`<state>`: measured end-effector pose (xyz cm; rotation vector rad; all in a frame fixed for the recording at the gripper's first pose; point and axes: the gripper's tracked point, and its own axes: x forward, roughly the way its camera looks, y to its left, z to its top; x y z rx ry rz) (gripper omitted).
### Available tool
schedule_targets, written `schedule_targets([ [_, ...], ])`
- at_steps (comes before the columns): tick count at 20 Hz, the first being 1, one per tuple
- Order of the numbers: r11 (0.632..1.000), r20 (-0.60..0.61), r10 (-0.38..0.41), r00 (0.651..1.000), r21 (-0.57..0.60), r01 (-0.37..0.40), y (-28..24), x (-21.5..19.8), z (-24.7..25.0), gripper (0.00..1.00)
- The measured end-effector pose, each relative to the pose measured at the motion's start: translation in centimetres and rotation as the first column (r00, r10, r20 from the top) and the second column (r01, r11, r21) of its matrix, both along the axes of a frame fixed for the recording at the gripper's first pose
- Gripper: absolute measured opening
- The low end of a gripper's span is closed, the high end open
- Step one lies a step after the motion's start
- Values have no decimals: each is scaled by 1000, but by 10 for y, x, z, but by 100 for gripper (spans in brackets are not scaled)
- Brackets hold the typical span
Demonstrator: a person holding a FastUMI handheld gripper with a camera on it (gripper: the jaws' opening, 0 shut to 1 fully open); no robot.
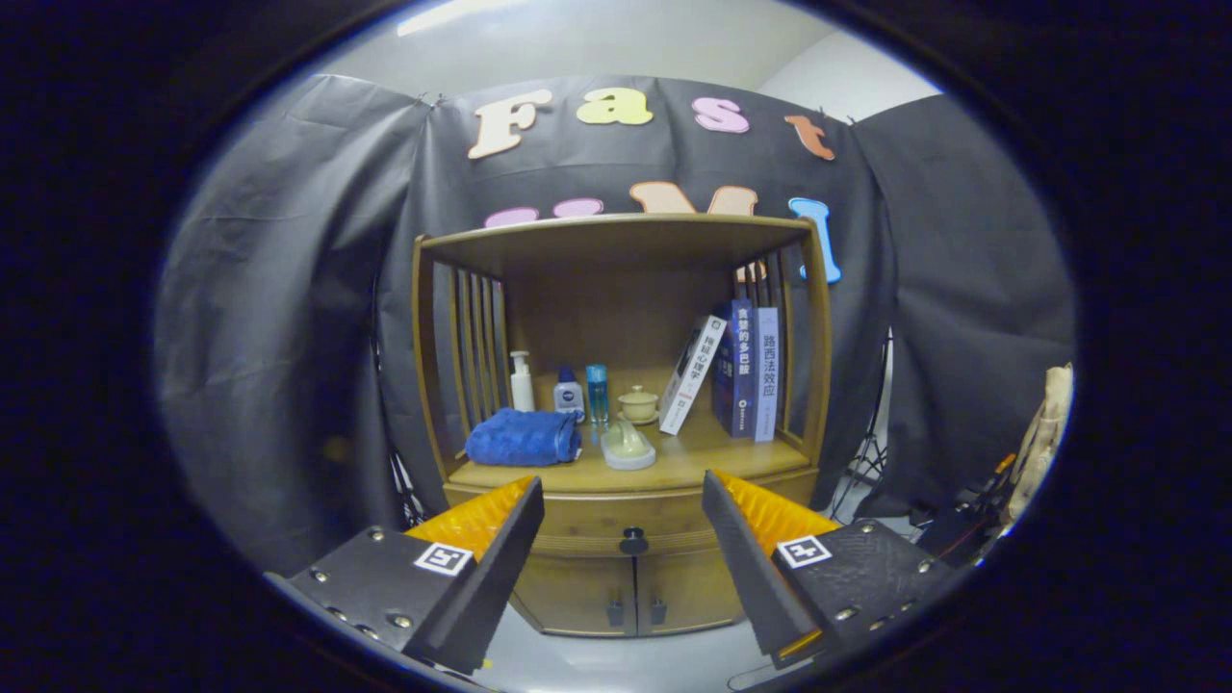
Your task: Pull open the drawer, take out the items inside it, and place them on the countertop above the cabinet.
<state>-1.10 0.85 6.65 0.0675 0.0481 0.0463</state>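
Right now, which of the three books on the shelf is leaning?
The white book, leftmost of the three. It tilts against the two upright blue books. The gripper is open, short of the drawer knob.

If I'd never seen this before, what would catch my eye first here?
Probably the wooden cabinet straight ahead of the open gripper, whose two fingers frame the closed drawer's dark knob. Next, the things on its countertop: a rolled blue towel at one end, bottles and a small lidded cup in the middle, and leaning books at the other end.
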Motion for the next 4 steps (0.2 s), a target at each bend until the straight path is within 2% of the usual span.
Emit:
schedule_targets([
  [4, 1000, 62, -22, 998, -19, 24, -12, -21, 25, 99],
])
